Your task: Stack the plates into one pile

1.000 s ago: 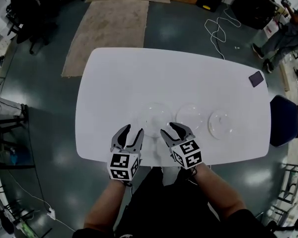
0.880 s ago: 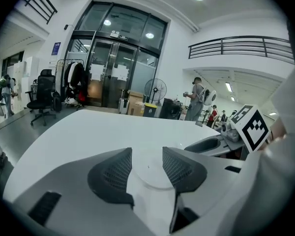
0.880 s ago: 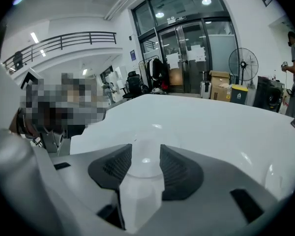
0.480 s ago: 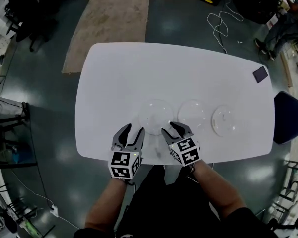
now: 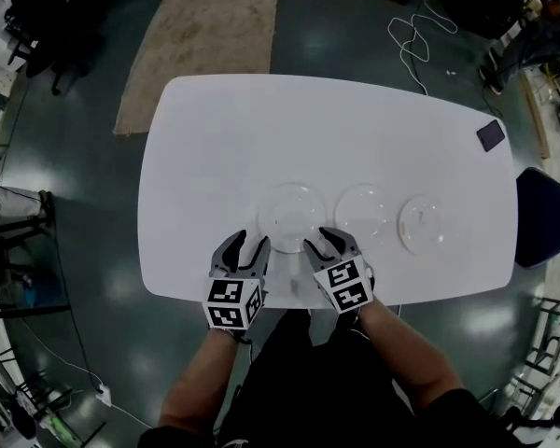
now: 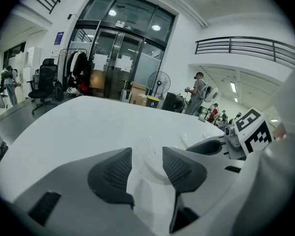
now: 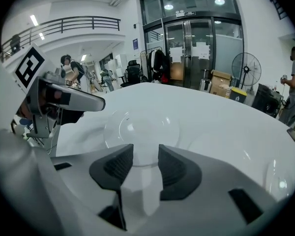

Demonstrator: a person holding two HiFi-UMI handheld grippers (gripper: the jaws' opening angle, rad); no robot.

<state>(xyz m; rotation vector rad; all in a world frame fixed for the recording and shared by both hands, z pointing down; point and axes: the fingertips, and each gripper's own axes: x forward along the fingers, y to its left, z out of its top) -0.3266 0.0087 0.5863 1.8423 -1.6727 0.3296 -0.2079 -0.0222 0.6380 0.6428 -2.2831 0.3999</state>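
Three clear plates lie in a row on the white table (image 5: 224,147): a left plate (image 5: 291,215), a middle plate (image 5: 361,211) and a right plate (image 5: 422,222). My left gripper (image 5: 242,243) hangs open just short of the left plate's near-left rim, with the plate (image 6: 157,156) showing beyond its jaws. My right gripper (image 5: 322,241) is at the same plate's near-right rim. Its jaws are closing, and the plate's (image 7: 137,127) rim shows in the gap without the pads pressing on it. The two grippers face the plate from either side.
A dark phone (image 5: 491,134) lies near the table's far right corner. A blue chair (image 5: 537,217) stands off the right end. A rug (image 5: 205,45) and cables lie on the floor beyond. Both grippers are over the table's near edge (image 5: 289,304).
Both grippers have sunk toward the table and now sit closer to the left plate's near rim. The right jaws have narrowed a little.
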